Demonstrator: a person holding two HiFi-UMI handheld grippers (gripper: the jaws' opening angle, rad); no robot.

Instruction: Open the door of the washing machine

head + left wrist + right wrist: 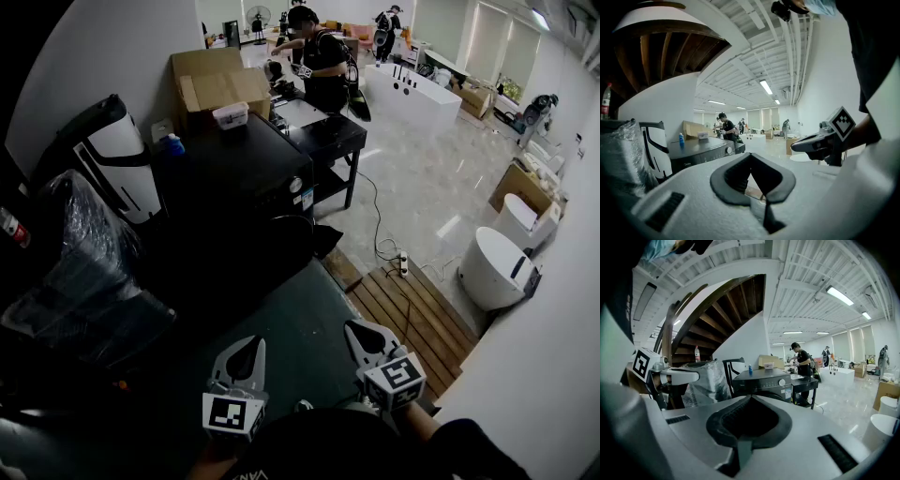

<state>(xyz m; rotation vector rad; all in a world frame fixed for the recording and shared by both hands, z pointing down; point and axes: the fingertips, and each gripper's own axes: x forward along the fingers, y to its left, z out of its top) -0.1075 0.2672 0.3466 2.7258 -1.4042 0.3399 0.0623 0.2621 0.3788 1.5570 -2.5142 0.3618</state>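
A pale, glossy floor [441, 178] runs off toward 1 o'clock, where a long white bathtub [412, 94] stands before tall windows [492, 47]. Cardboard boxes [220, 84] sit against the curved white wall [112, 56] at 11 o'clock. Round white bathroom fixtures [497, 267] stand at 3 o'clock beside a wooden slat platform [412, 314], and overhead strip lights [839, 295] glow on a white beamed ceiling next to a dark wooden staircase underside [722, 315].
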